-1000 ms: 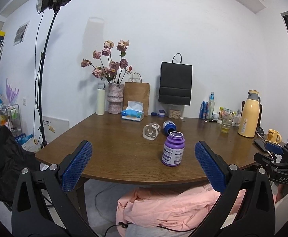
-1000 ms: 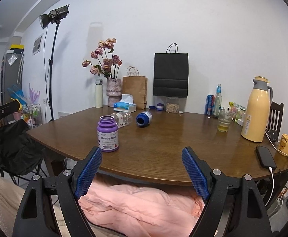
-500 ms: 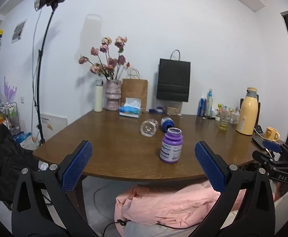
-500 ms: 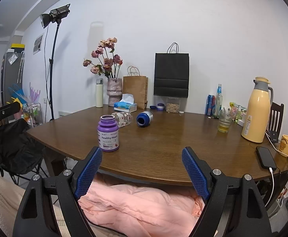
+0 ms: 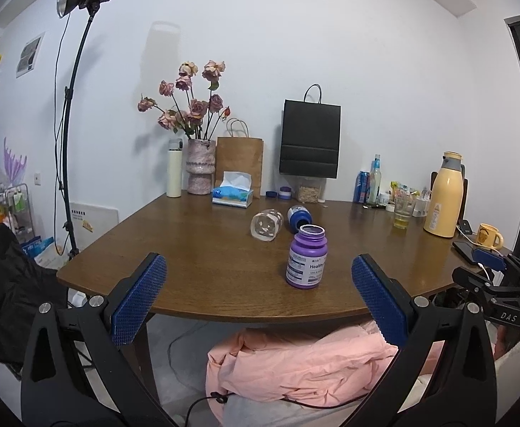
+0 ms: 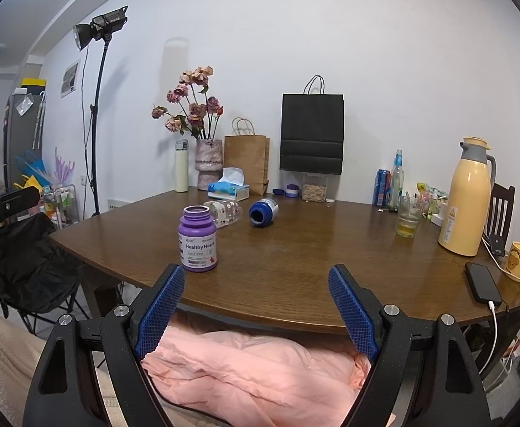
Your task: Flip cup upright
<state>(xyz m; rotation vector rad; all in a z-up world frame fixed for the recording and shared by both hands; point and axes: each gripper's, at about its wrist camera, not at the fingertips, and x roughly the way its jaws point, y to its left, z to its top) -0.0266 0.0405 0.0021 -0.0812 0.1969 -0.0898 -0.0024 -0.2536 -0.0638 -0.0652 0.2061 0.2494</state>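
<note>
The clear glass cup (image 5: 267, 226) is lying on its side near the middle of the brown surface (image 5: 196, 249), just beside a blue bottle (image 5: 298, 216) that is also lying down. A purple pill bottle (image 6: 198, 239) is standing upright in front of them. The left tongs (image 5: 258, 297) and the right tongs (image 6: 256, 306) are both hanging before the near edge, jaws wide apart, gripping nothing.

1. Clear cup (image 5: 266, 225) with small flower print, lying on its side on desk (image 5: 188, 249), base toward left camera.
2. Blue cup (image 6: 263, 212) on its side, just right of clear one, open mouth facing right camera.
3. Purple bottle (image 6: 197, 238) upright, uncapped, nearer front edge.
</note>
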